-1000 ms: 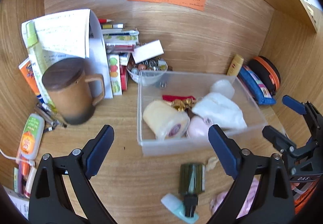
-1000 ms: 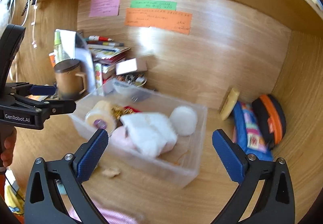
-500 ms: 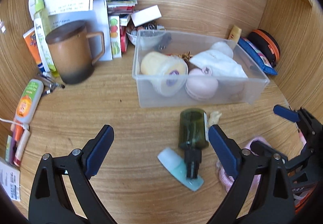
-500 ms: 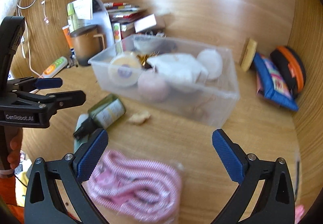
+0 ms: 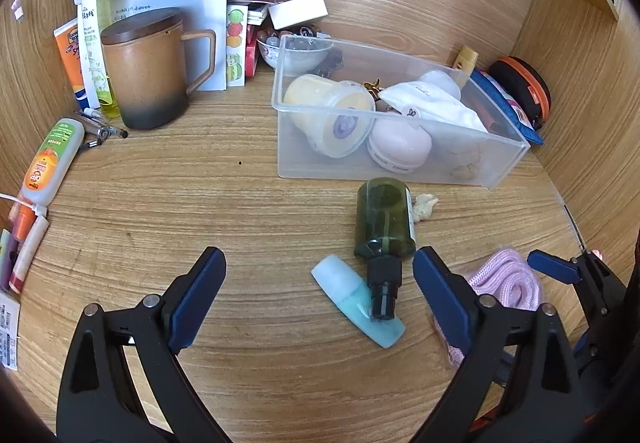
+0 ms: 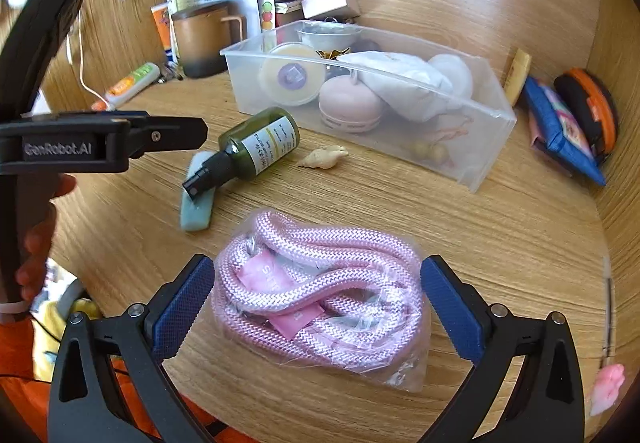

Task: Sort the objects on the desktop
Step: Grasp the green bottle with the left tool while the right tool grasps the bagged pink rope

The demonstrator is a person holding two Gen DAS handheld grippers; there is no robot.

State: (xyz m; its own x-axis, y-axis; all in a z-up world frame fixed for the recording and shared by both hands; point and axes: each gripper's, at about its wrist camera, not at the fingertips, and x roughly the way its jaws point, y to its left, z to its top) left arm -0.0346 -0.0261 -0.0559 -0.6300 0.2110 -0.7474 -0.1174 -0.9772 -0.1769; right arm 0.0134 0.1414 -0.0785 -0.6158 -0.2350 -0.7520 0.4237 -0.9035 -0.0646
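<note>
A clear plastic bin (image 5: 500, 163) (image 6: 480, 147) on the wooden desk holds a cream jar, a pink case and a white cloth. In front of it lie a dark green spray bottle (image 5: 384, 219) (image 6: 260, 143), a pale teal tube (image 5: 356, 299) (image 6: 196, 199) under its nozzle, and a small shell (image 5: 426, 203) (image 6: 324, 157). A bagged pink rope (image 6: 320, 295) (image 5: 508, 279) lies between the open fingers of my right gripper (image 6: 316, 303), which do not squeeze it. My left gripper (image 5: 316, 291) hovers open, just short of the bottle and tube.
A brown lidded mug (image 5: 148, 71) stands at the back left with papers, books and tubes around it. An orange-labelled tube (image 5: 50, 163) lies at the left edge. A blue pouch (image 6: 560, 127) and an orange-black case (image 6: 592, 103) sit by the right wall.
Both grippers have pulled back and tilted down from the bin toward the desk front. The pink rope now sits between the right gripper's fingers; the bottle and tube are nearer the left one.
</note>
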